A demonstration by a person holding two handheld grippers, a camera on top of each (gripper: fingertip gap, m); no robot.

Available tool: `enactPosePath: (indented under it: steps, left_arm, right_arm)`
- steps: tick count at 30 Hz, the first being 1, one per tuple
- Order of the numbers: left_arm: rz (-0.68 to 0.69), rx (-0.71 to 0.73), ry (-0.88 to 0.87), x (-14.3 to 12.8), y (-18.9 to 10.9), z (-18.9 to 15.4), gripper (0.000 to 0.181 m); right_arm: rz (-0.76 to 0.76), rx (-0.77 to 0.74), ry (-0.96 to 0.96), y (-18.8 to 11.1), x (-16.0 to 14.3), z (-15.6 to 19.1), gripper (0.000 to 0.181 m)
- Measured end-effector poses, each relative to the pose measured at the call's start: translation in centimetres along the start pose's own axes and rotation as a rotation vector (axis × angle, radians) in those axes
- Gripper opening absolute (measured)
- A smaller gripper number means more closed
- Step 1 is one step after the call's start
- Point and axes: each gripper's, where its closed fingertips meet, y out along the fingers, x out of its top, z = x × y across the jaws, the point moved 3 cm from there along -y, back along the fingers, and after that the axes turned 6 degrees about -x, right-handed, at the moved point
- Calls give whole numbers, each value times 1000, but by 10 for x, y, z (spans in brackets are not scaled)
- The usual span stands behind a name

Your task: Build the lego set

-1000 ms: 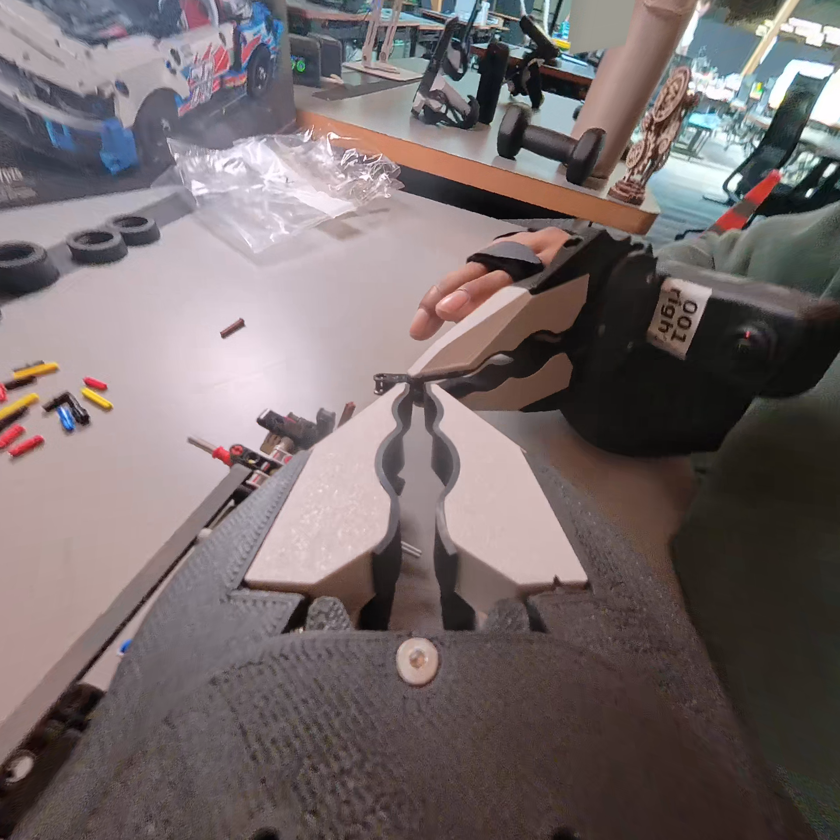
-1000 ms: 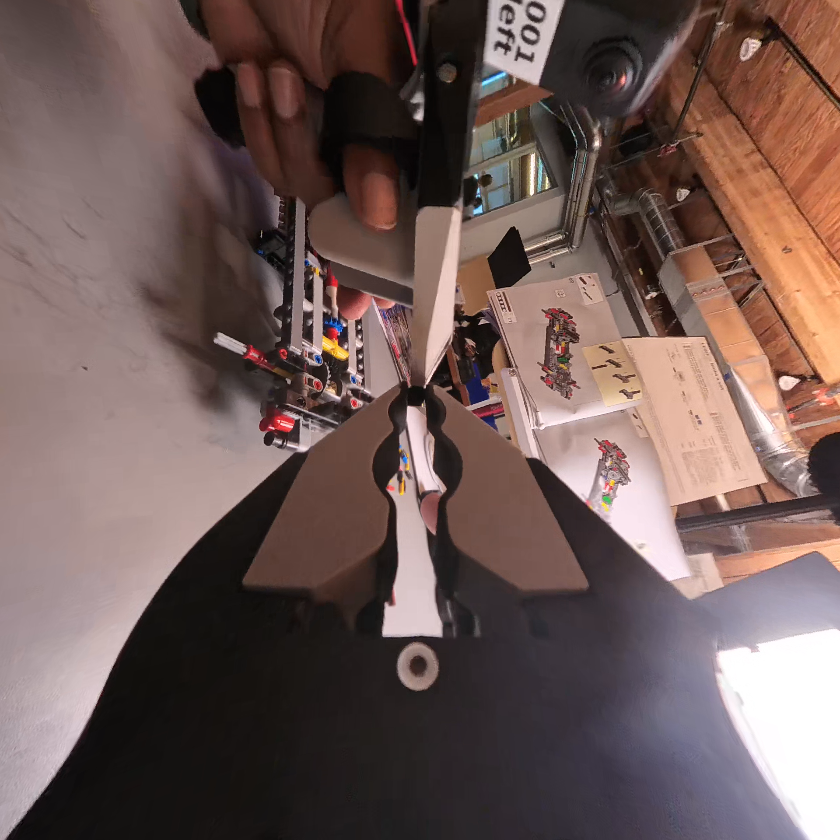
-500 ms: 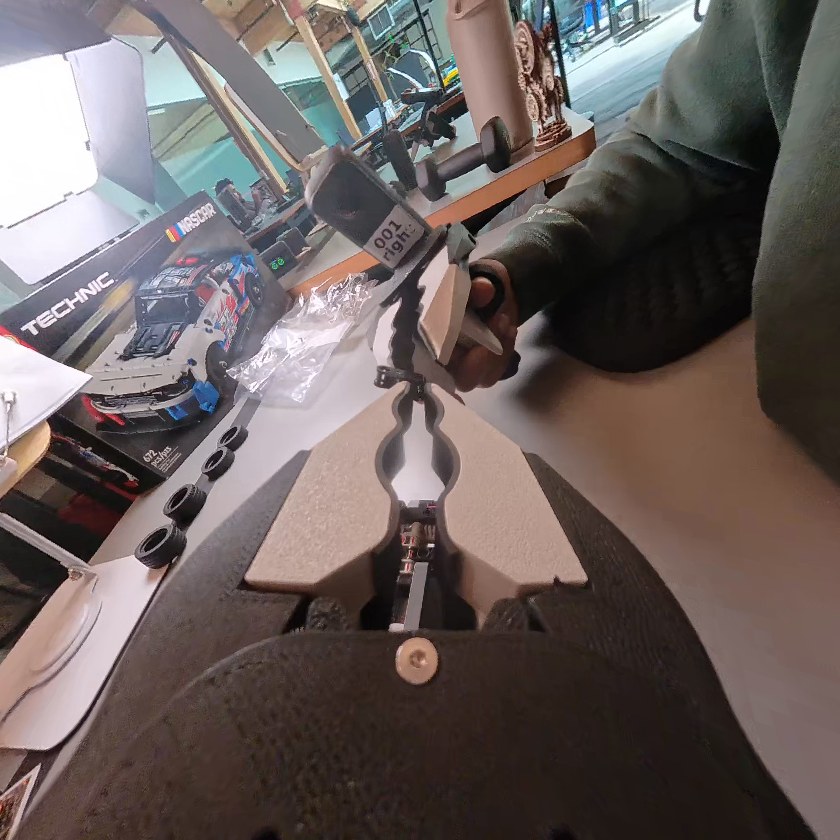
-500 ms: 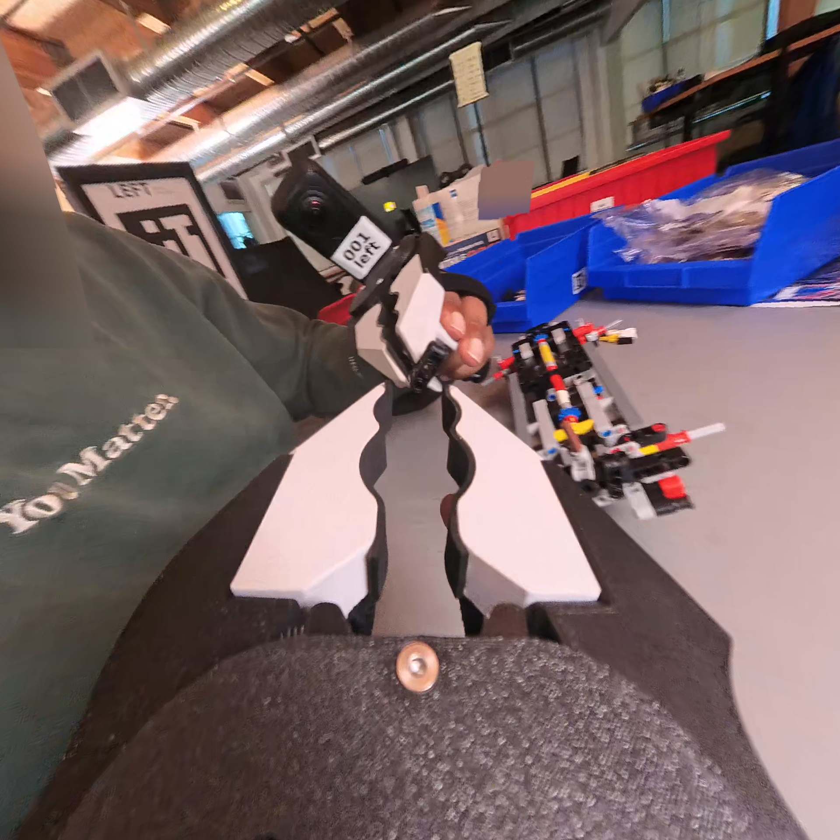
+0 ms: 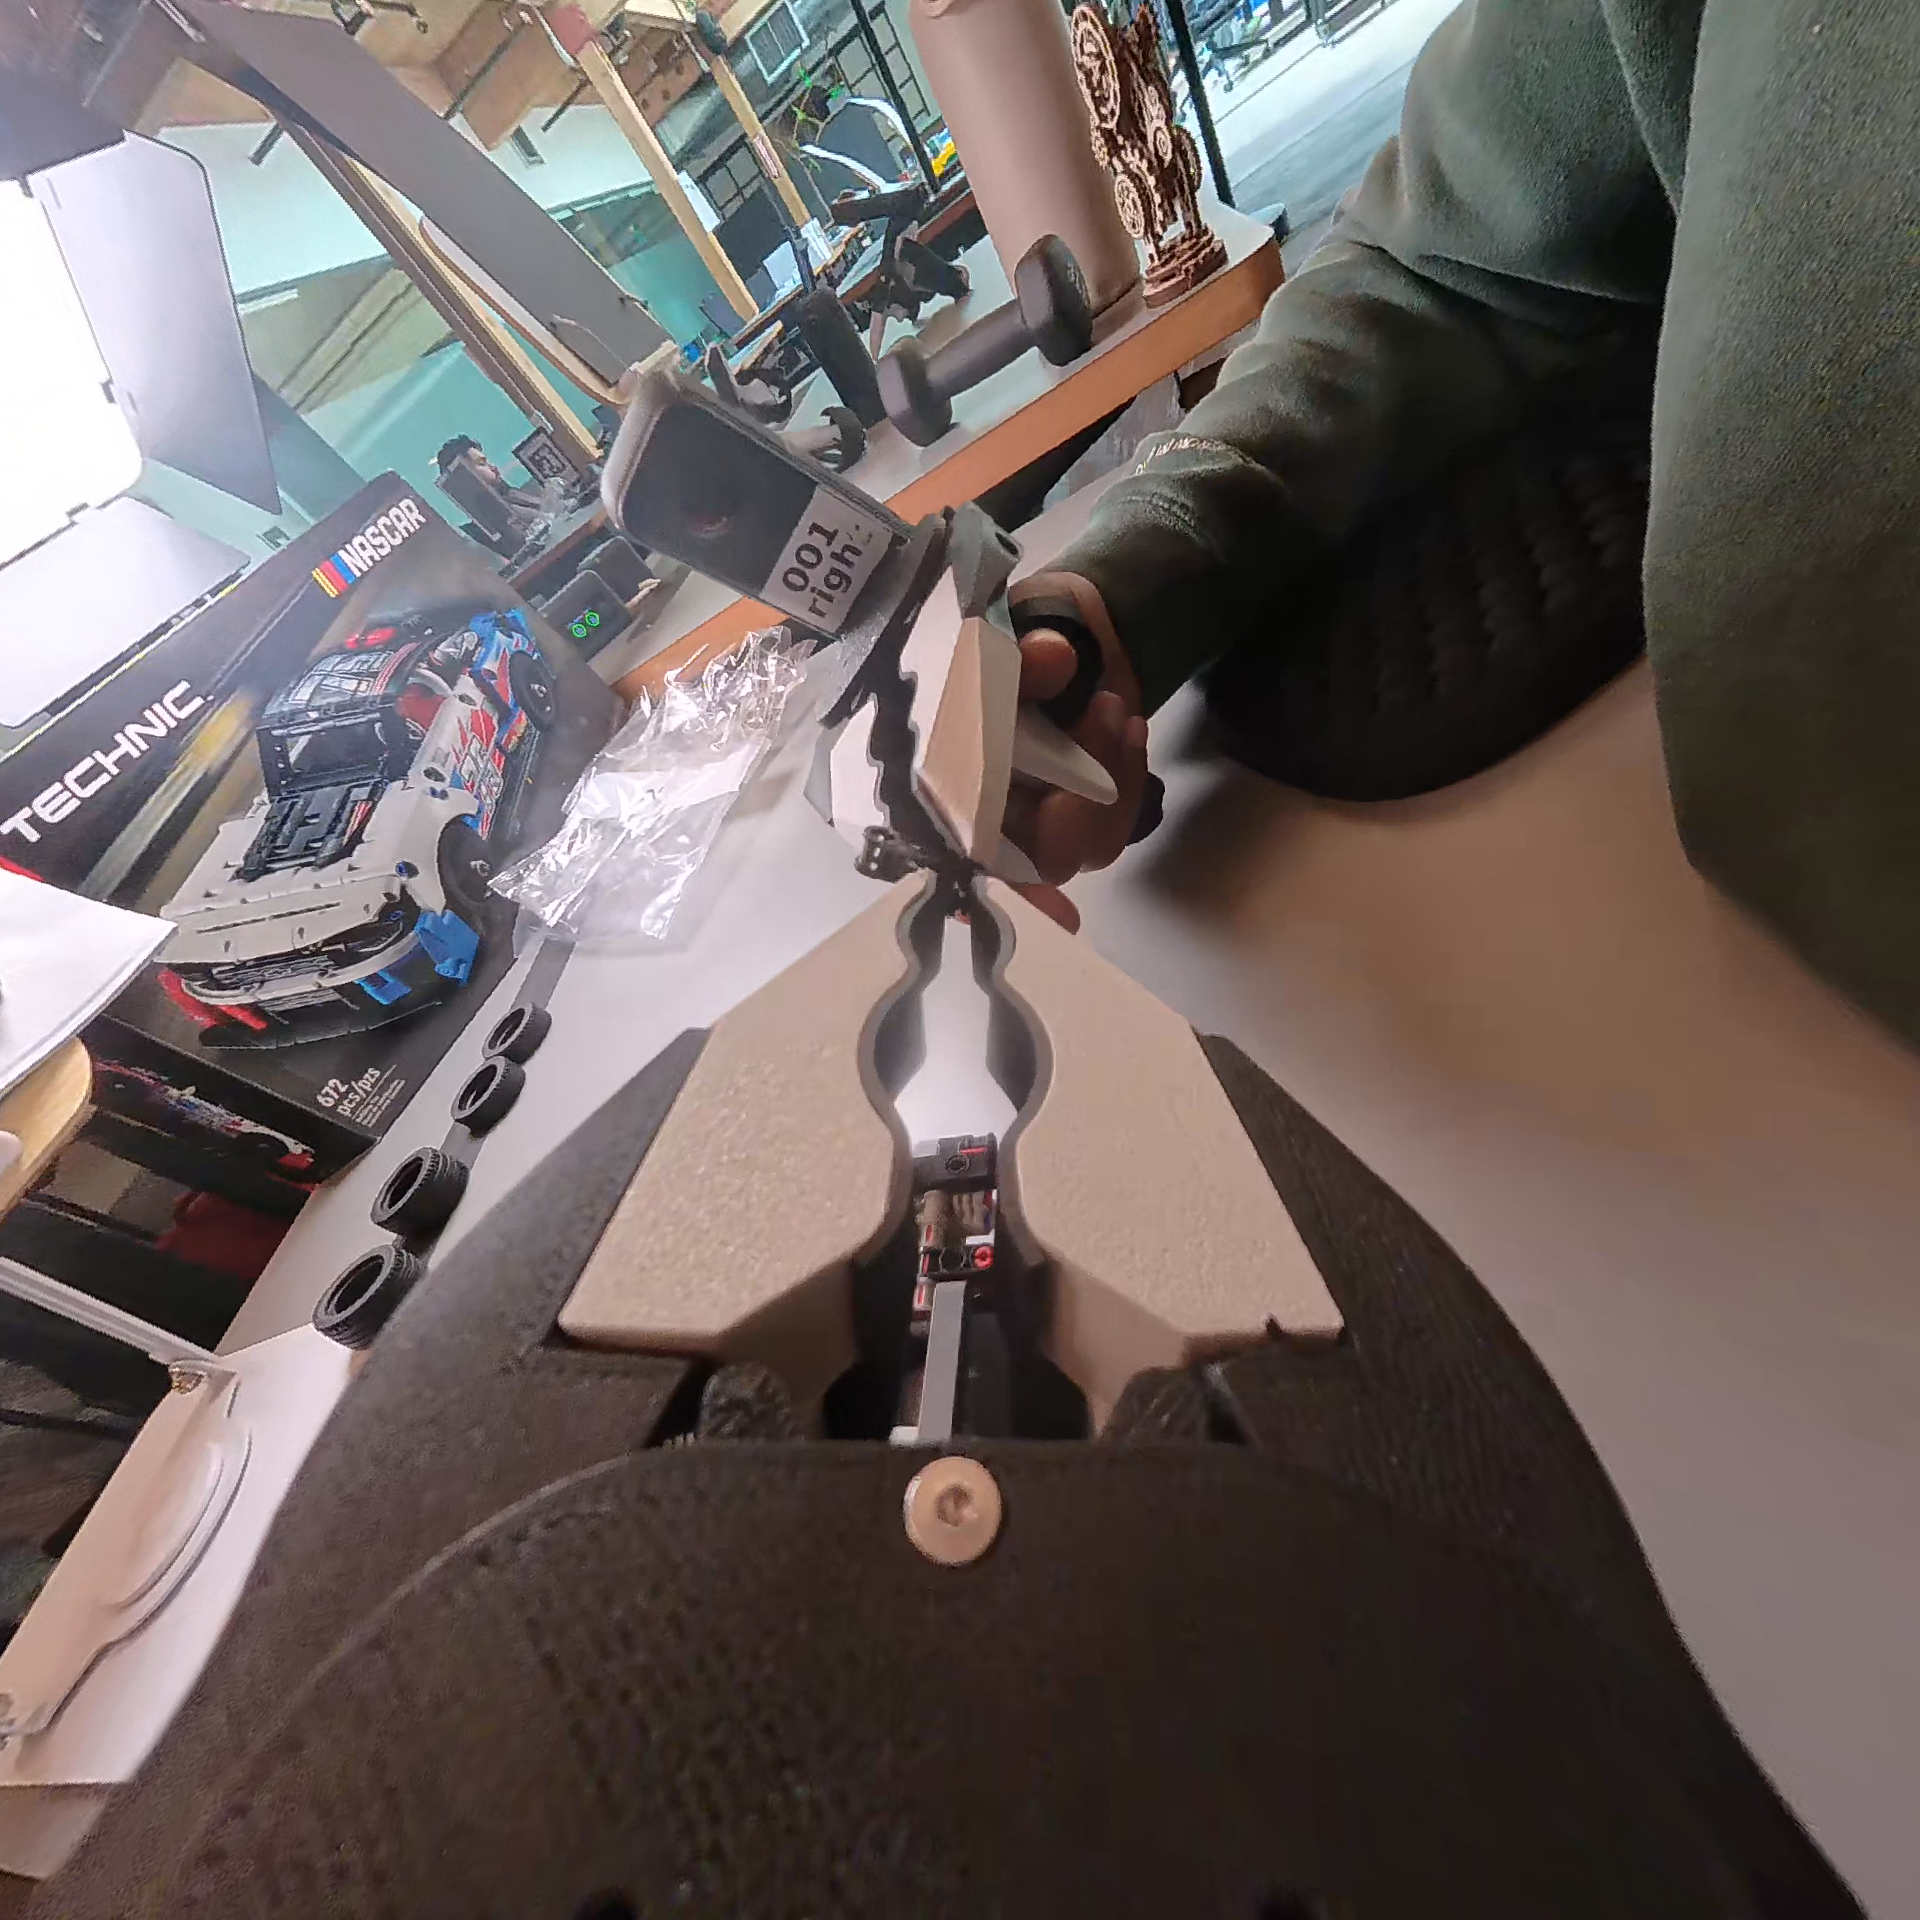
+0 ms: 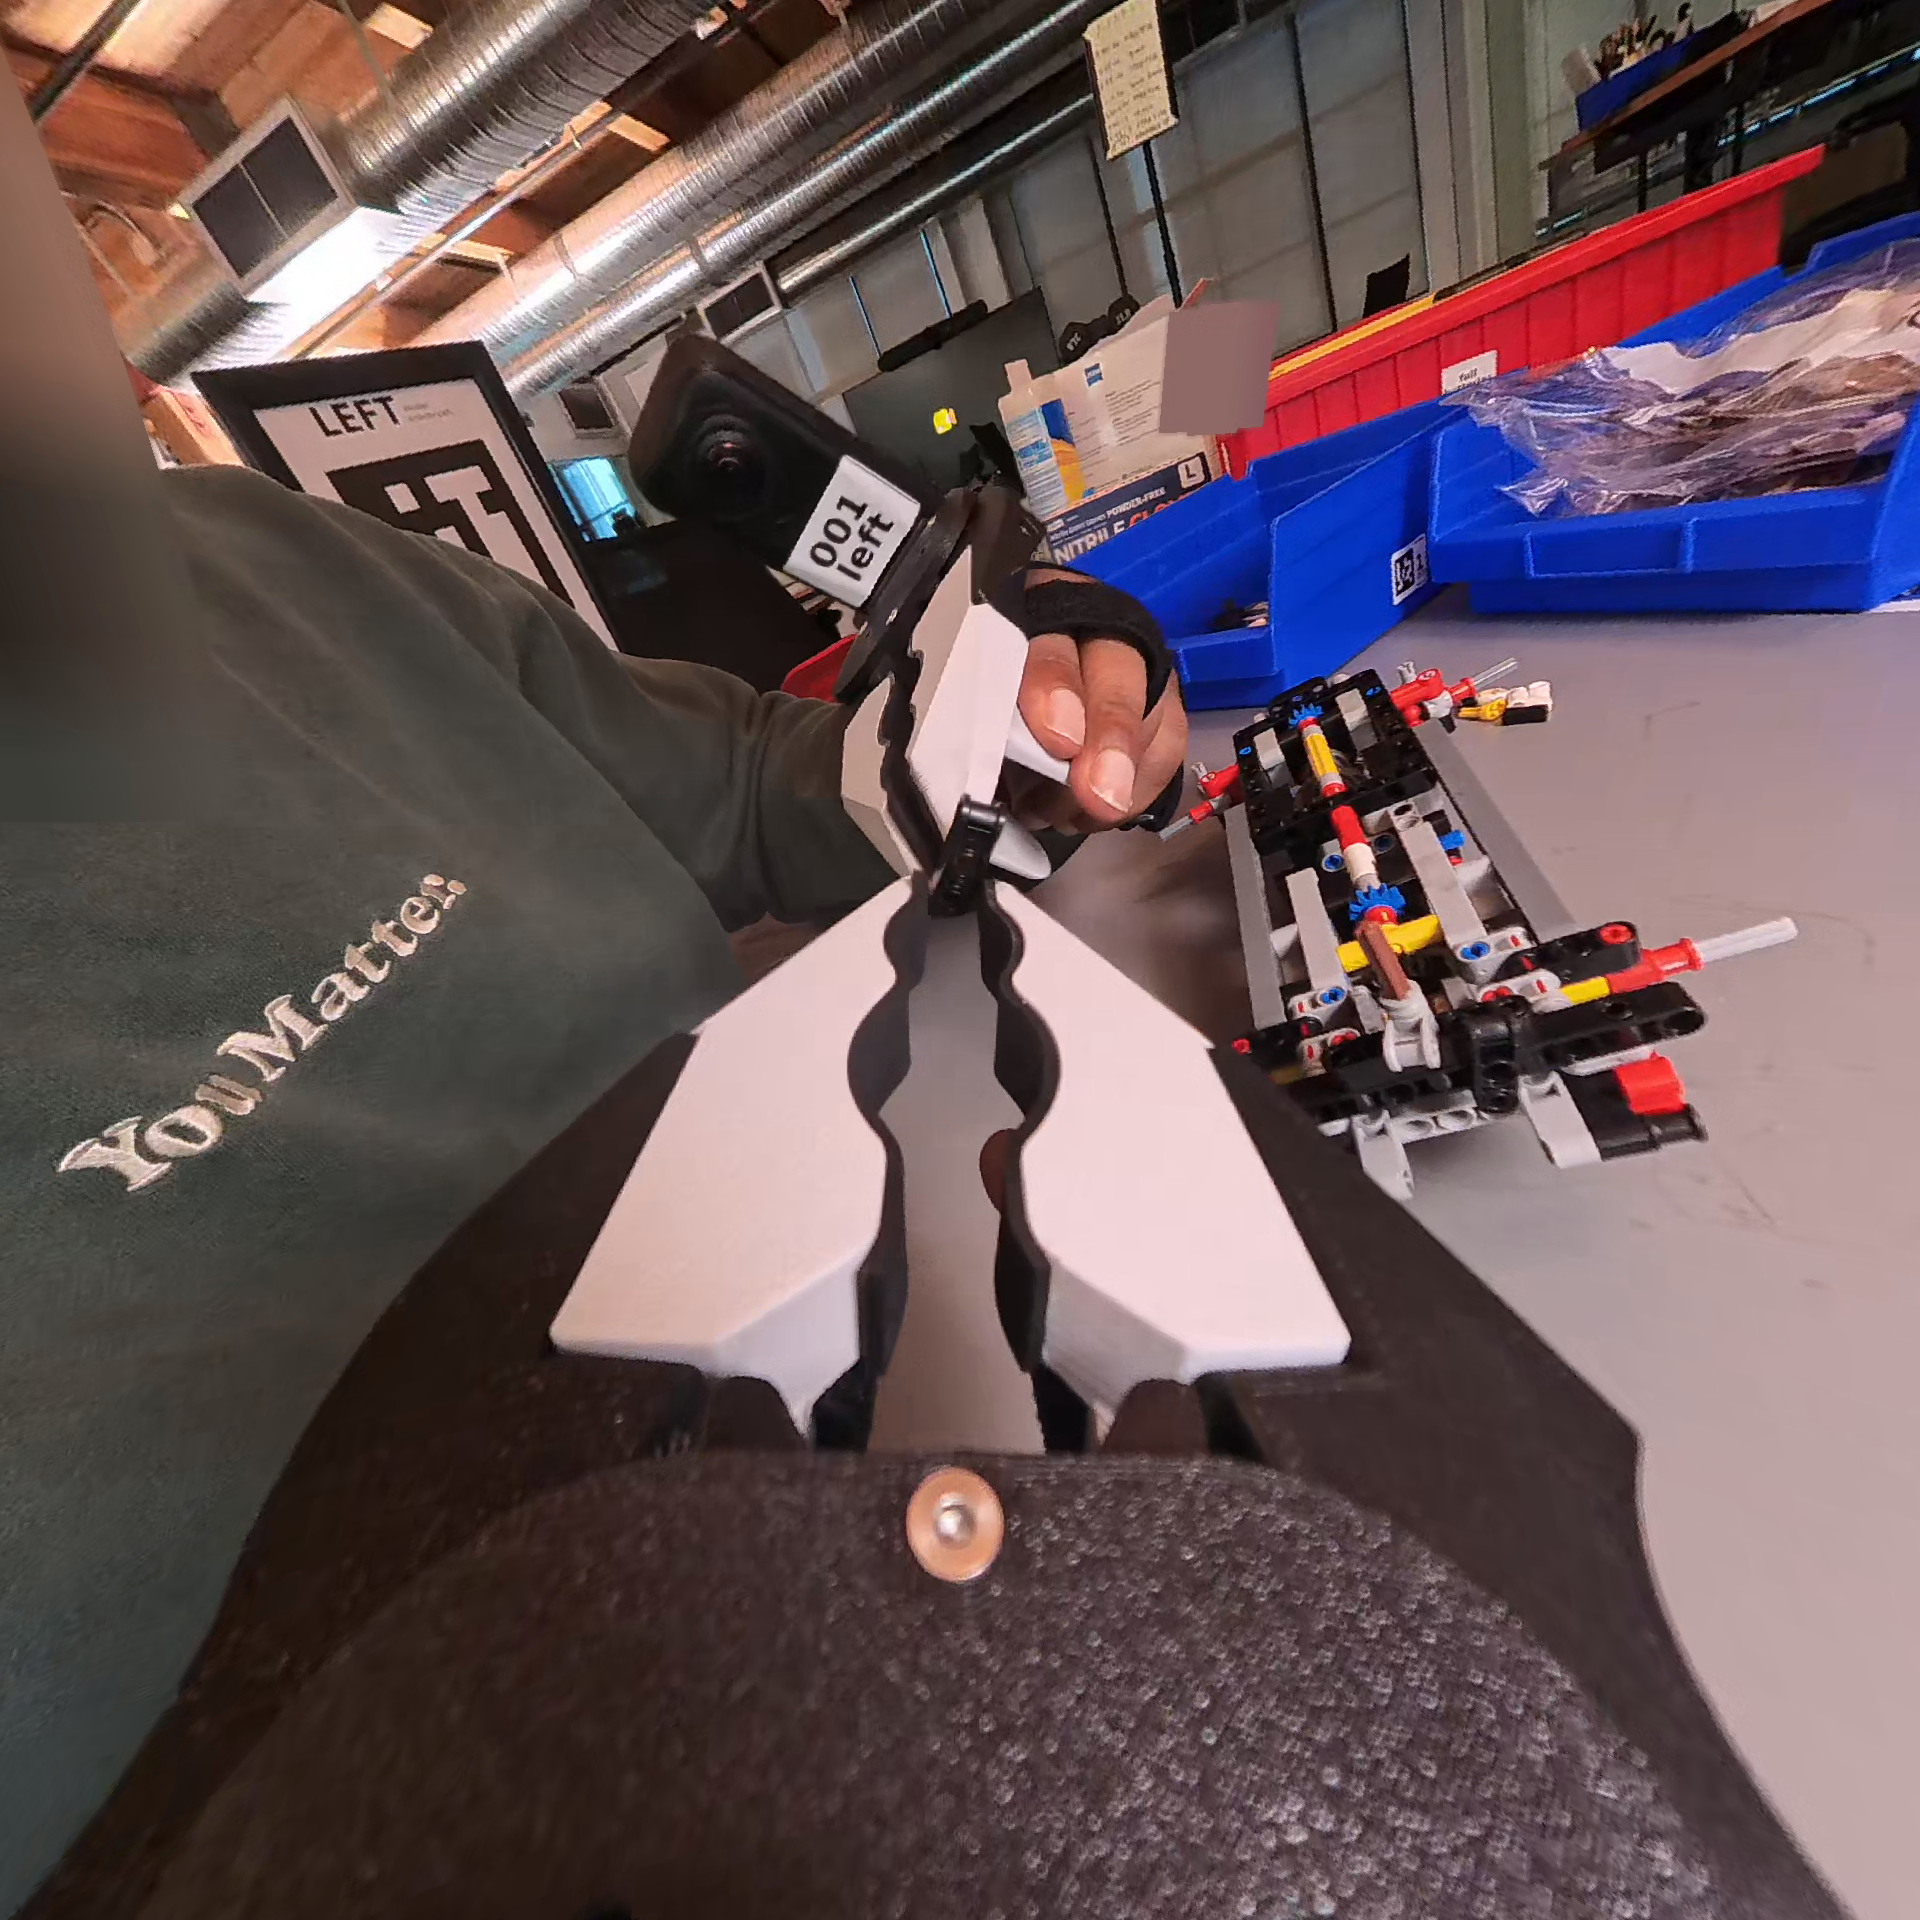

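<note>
A small black lego piece [image 6: 968,847] hangs in the air between my two grippers, which meet tip to tip above the grey table. My left gripper [image 5: 951,899] is shut on it; the piece [image 5: 889,852] juts out to the left there. My right gripper [image 6: 951,902] has its tips closed around the same piece. The part-built lego chassis [image 6: 1403,935], black and grey with red, yellow and blue pins, lies on the table to the right in the right wrist view. A bit of it [image 5: 956,1205] shows through the left gripper's gap.
The lego set box [image 5: 312,779] stands at the left, with black tyres [image 5: 421,1184] in a row and an empty plastic bag [image 5: 665,790] beside it. Blue bins [image 6: 1558,540] and a red bin [image 6: 1507,322] line the far edge. Green sleeves [image 6: 312,831] flank the grippers. My left and right fingertips are right by each other.
Both grippers swung up from the table a second ago and now hold nearly still. The right gripper's fingers have closed in on the black piece since half a second ago.
</note>
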Motion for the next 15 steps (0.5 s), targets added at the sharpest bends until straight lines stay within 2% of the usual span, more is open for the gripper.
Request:
enactPosePath:
  steps: [15]
  left_arm:
    - [27,-13,37,-2,1,-3,3]
  right_arm:
    - [17,-6,-24,1,-3,0,5]
